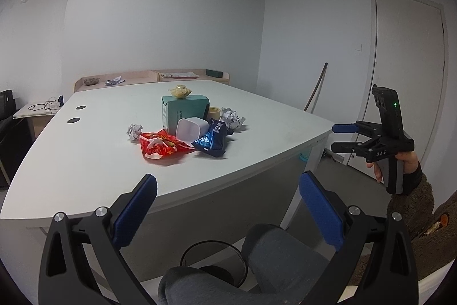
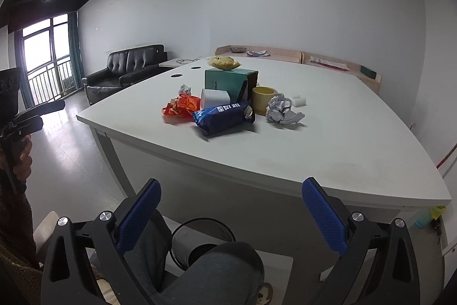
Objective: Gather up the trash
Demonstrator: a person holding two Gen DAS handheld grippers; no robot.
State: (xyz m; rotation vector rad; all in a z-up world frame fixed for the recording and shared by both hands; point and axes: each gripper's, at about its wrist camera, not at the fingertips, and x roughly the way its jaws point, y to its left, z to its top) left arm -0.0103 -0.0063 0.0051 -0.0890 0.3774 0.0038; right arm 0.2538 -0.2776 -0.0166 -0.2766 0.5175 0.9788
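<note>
Left wrist view: the left gripper hangs short of the white desk with jaws spread wide and holding nothing, and the trash sits clustered mid-desk, from a small paper ball and red wrapper to a white cup against a teal box, a blue snack bag and a larger crumpled paper. At far right the right gripper is held off the desk edge, jaws parted and empty. A dark round bin, probably, stands on the floor beneath.
</note>
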